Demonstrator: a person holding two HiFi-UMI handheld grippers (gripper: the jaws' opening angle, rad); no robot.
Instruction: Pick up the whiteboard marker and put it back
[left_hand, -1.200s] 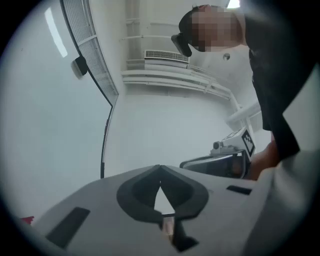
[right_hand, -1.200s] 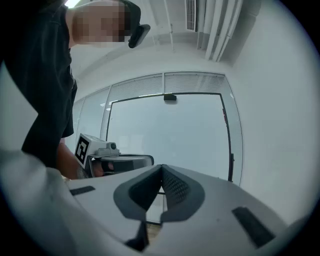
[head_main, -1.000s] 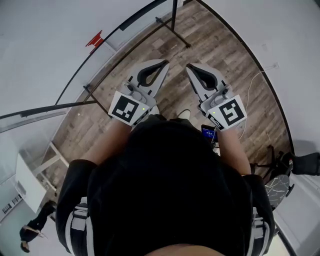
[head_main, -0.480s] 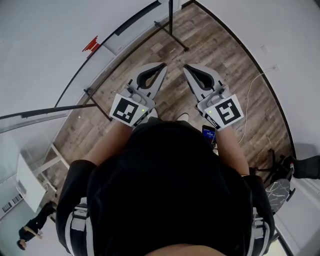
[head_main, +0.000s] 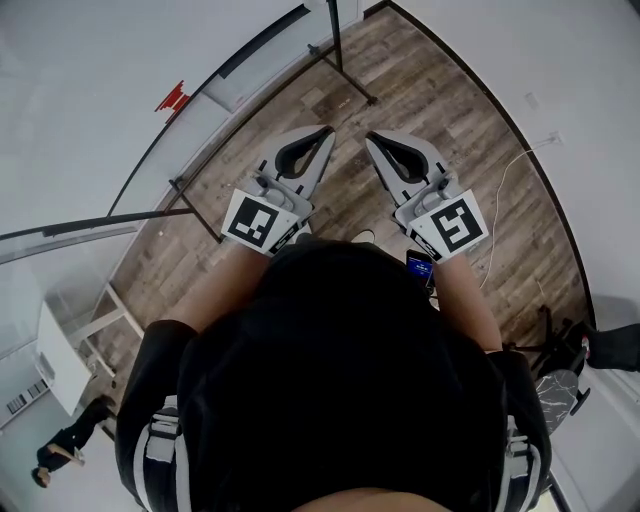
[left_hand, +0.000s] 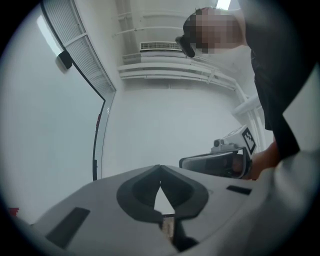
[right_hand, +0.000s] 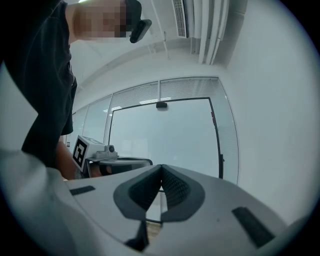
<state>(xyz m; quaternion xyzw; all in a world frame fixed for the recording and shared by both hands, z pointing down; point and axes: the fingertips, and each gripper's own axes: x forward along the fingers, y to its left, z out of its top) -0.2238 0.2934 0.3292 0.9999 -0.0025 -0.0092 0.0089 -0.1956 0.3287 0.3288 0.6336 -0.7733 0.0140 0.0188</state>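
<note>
No whiteboard marker shows plainly in any view. A small red thing (head_main: 170, 97) sits on the whiteboard (head_main: 90, 120) at the upper left of the head view; I cannot tell what it is. My left gripper (head_main: 329, 131) and right gripper (head_main: 369, 138) are held level side by side over the wooden floor, short of the board. Both are shut with tips touching and nothing between them. In the left gripper view the left gripper (left_hand: 160, 168) faces the pale board, with the right gripper (left_hand: 215, 162) beside it. The right gripper (right_hand: 161, 168) faces a glass wall.
The whiteboard's black stand has legs (head_main: 345, 65) and a foot bar (head_main: 195, 205) on the floor ahead. A white cable (head_main: 505, 195) runs along the right wall. A chair base (head_main: 560, 365) is at lower right, a white desk (head_main: 60, 355) at lower left, and another person (head_main: 65, 445) beyond it.
The floor and whiteboard have slid up and left in the head view as the person walks forward. Both grippers stay shut and side by side.
</note>
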